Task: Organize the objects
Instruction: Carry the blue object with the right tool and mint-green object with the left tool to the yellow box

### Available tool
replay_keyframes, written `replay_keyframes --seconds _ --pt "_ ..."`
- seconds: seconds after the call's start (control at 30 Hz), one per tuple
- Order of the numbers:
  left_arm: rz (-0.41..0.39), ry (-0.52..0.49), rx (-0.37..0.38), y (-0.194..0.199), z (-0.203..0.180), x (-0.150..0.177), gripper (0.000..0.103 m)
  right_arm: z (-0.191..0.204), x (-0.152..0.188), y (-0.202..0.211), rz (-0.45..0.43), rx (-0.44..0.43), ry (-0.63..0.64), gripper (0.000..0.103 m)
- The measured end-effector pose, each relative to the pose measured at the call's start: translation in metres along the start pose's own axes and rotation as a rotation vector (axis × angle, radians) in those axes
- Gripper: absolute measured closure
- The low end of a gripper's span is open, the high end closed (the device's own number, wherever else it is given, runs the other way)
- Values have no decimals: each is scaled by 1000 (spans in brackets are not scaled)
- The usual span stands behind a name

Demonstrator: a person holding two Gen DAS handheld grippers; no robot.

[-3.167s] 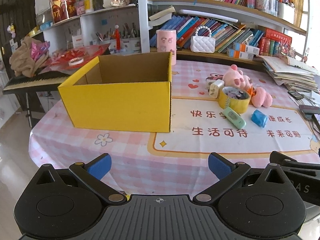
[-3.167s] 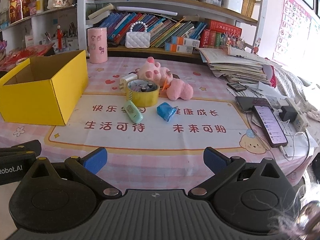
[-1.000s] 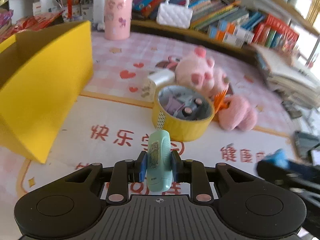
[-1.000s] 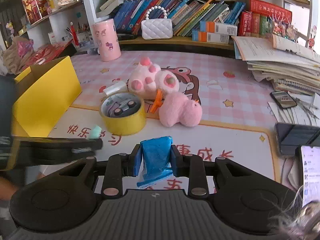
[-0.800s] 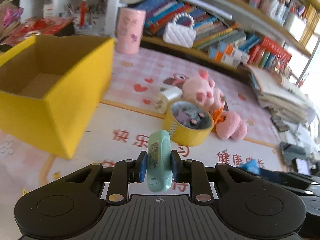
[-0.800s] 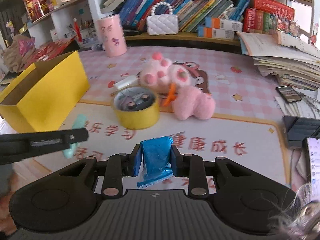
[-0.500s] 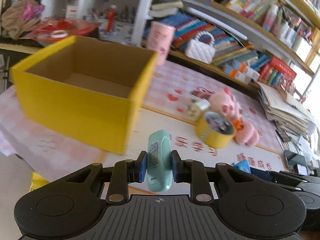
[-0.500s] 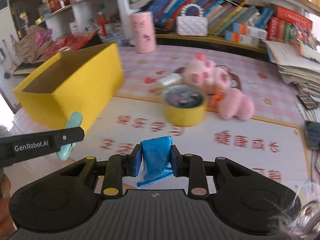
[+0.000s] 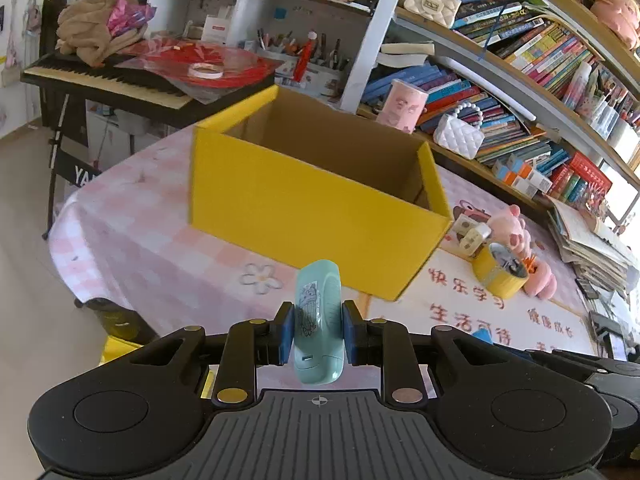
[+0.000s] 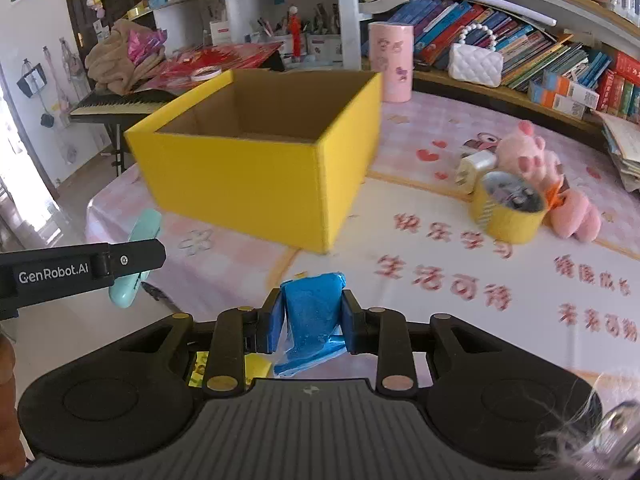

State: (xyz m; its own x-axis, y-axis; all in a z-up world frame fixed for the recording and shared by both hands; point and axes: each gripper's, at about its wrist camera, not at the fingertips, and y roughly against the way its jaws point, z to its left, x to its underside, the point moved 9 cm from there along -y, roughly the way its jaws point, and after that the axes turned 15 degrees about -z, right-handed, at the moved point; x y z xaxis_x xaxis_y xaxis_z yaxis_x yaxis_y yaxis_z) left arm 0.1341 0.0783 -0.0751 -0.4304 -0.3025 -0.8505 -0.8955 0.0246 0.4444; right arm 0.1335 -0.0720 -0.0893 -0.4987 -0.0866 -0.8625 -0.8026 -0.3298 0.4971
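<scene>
Fingers clamp a mint case; yellow box stands ahead.

Yellow box, plain brown inside, at 12 o'clock. Pale mint-green case with a small drawn sticker, pinched between blue pads. Crinkled bright blue packet between the other blue pads. Pink-and-white checked cloth with a white flower and red hearts. White mat edged in yellow, red characters. Yellow tape roll and pink plush pig at 2 o'clock. Pink cup, white quilted purse with pearl handle at 1 o'clock.
</scene>
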Motion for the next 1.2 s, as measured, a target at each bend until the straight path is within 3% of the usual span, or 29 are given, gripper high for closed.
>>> replay_keyframes --seconds 0.4,0.97,1.2 --pt "-35 -36 64 18 42 -17 80 60 7 6 -32 35 -27 76" --pt "-57 -38 138 22 56 -28 80 80 0 10 -50 93 -21 76" --pt "-106 -67 158 21 52 -48 80 86 -12 5 -79 101 17 76"
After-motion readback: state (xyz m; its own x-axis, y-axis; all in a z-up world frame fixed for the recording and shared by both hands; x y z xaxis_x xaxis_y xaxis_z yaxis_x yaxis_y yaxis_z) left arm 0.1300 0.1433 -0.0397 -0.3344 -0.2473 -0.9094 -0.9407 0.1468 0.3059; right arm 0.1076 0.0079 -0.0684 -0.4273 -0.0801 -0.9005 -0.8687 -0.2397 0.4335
